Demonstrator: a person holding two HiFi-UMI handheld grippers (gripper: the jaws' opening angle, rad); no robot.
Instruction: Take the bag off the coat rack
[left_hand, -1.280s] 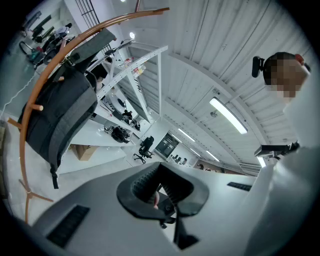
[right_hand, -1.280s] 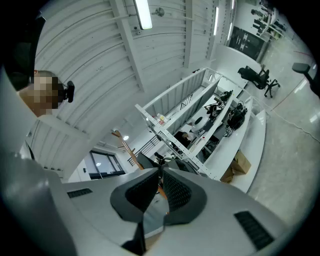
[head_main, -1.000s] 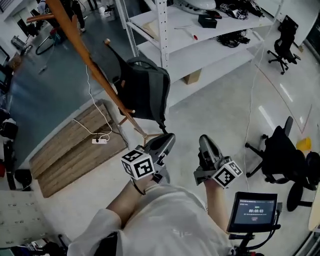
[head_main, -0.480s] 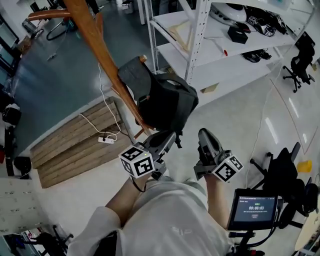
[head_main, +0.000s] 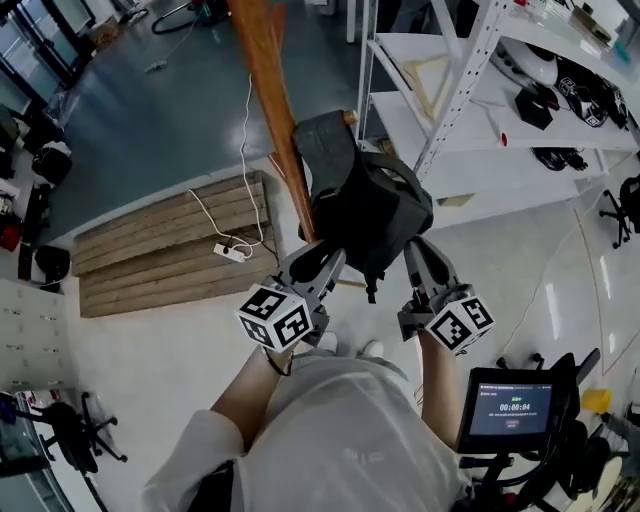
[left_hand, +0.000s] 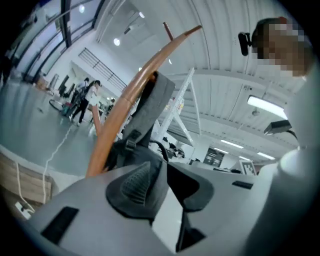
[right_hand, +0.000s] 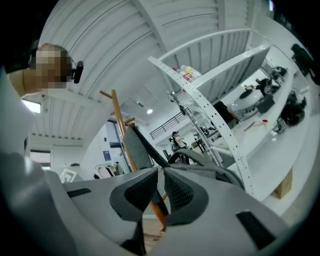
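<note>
Reaching out with both arms, the person holds the two tools side by side and roughly level, noses toward the bag (head_main: 365, 200). The left tool (head_main: 322, 258) has its jaws a little apart, having just been opening. Nothing sits between them, and the bag's grey flap and strap lie just past the tips. The right tool (head_main: 420, 250) has its jaws together and empty, close by the bag's lower right edge; I cannot tell if it touches.

The bag hangs from a peg on the wooden coat rack (head_main: 265, 80), its body against the right side of the pole.

A white shelf unit (head_main: 455, 95) crowds in on the right, one upright post just beside the bag. Left of the rack the grey floor (head_main: 150, 110) lies open. Wooden boards (head_main: 150, 255) lie at the rack's foot, with a white power strip (head_main: 232, 251) and its cord on their edge. A small screen (head_main: 512, 410) stands by the person's right elbow.

The shelves carry dark gear, cables and a white rounded piece. A cardboard box (right_hand: 283, 185) sits under the lowest shelf. What the bag holds I cannot see.
</note>
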